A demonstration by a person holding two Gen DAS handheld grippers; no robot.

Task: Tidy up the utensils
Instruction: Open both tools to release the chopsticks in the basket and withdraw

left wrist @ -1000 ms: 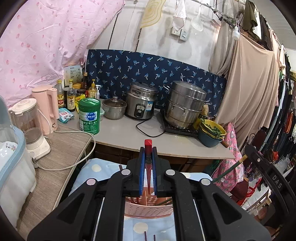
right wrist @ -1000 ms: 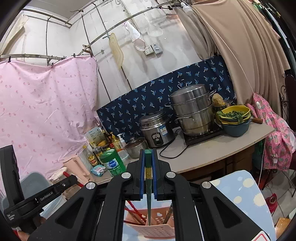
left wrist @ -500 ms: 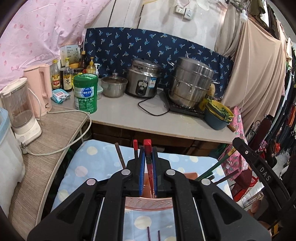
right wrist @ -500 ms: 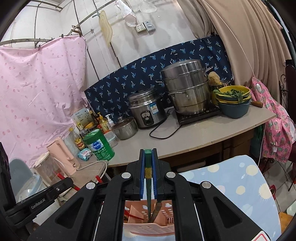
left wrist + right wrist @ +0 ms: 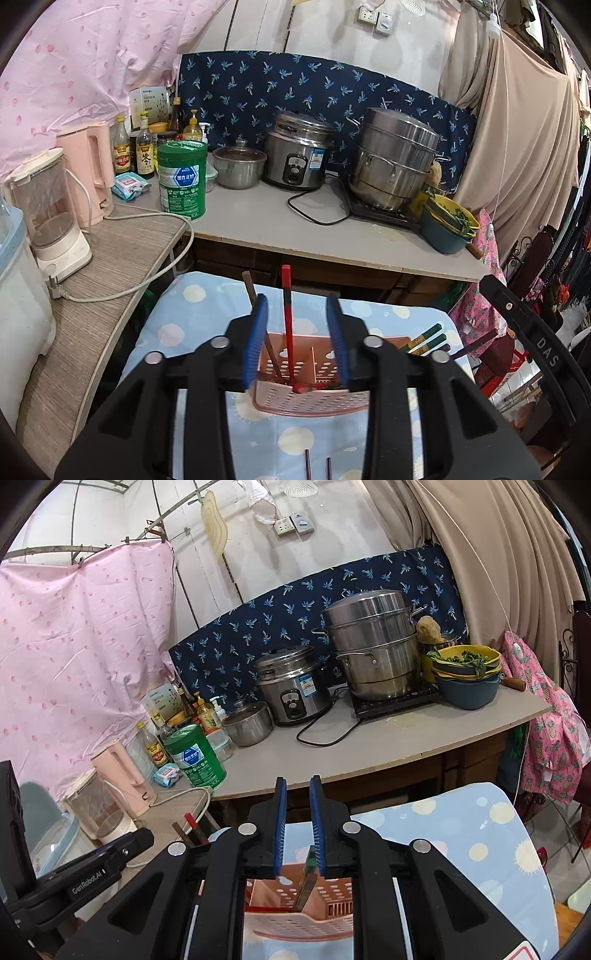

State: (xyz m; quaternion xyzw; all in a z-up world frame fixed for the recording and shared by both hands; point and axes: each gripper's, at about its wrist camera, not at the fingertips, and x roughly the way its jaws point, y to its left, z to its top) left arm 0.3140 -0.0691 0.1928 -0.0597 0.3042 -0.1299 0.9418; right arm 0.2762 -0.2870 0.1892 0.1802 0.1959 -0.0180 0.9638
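Left wrist view: my left gripper [image 5: 297, 310] is opening, red chopstick [image 5: 287, 325] standing loose between its pads inside the pink basket [image 5: 310, 400], while my right gripper [image 5: 298, 794] opens over the basket, green chopstick [image 5: 306, 880] leaning free.

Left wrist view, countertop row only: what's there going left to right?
Pink kettle → green can → small lidded pot → rice cooker → stacked steel steamer → stacked bowls with greens.
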